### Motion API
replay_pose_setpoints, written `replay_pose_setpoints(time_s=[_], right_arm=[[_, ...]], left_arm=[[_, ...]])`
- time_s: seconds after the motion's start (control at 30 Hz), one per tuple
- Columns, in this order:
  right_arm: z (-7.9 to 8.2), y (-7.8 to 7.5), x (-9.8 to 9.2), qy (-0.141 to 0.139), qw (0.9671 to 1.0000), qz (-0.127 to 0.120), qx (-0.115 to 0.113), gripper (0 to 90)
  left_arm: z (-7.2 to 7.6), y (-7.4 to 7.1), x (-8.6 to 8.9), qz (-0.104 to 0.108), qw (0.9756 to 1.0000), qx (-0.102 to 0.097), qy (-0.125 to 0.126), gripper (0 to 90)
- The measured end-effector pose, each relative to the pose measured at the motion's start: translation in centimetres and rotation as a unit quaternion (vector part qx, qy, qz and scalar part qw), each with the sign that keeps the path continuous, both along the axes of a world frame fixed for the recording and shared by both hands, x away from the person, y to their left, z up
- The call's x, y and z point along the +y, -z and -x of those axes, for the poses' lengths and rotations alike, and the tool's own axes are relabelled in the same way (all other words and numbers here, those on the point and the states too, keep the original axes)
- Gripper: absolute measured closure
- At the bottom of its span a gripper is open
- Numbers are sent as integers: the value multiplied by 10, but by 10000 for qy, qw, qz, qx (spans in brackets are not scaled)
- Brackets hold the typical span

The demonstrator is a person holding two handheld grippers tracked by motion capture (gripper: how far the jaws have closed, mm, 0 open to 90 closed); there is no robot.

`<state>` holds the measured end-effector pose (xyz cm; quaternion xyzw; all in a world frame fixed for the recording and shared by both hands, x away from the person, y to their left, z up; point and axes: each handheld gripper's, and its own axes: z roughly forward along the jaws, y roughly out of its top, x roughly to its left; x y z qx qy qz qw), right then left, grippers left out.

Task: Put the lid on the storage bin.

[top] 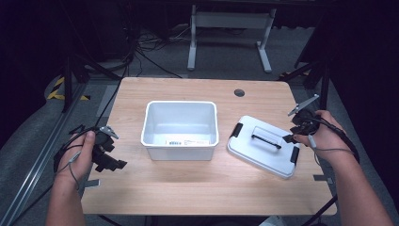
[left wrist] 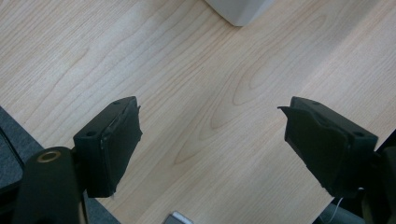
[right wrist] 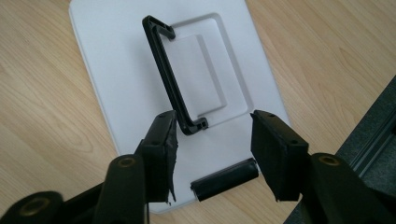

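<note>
Left gripper (left wrist: 211, 140): both black jaws rise from the bottom edge, set wide apart, nothing between them. Left jaw shows a brass-coloured ring on its arm, low left. Beneath and beyond the jaws, light wooden tabletop (left wrist: 196, 70) with plain grain, bare across the middle. Far edge, right of centre: rounded corner of a white container (left wrist: 240, 10), resting on the wood, well apart from both jaws. Near left: table edge, dark grey floor (left wrist: 14, 140) past it. Small pale object (left wrist: 176, 218) at the bottom edge; cannot tell what.
</note>
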<state>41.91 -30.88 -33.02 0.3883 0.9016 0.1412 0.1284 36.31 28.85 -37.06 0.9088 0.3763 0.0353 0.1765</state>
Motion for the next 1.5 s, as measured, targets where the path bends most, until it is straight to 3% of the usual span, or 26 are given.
replay_pose_setpoints(time_s=[0.13, 0.5, 0.83, 1.13, 1.33, 1.5], right_arm=[[0, -2, 7, -111, 9999, 5, -76, 494], [-6, 6, 32, -463, 9987, 173, 90, 445], [-19, 40, 47, -671, 9960, 407, 425, 410], [-32, 68, 50, -596, 9943, 637, 607, 436], [-38, 78, 48, -543, 9933, 758, 690, 557], [-40, 74, 48, -690, 9917, 971, 483, 742]], left_arm=[[0, 0, 0, -7, 10000, -6, 1, 191], [-4, -1, -4, -31, 9999, -66, 73, 189], [-5, 1, -5, -28, 9999, -63, 85, 188], [-5, 2, -5, -9, 10000, -32, 92, 189], [-6, 3, -6, -8, 10000, -8, 95, 188], [-6, 2, -5, -23, 9999, -32, 119, 189]])
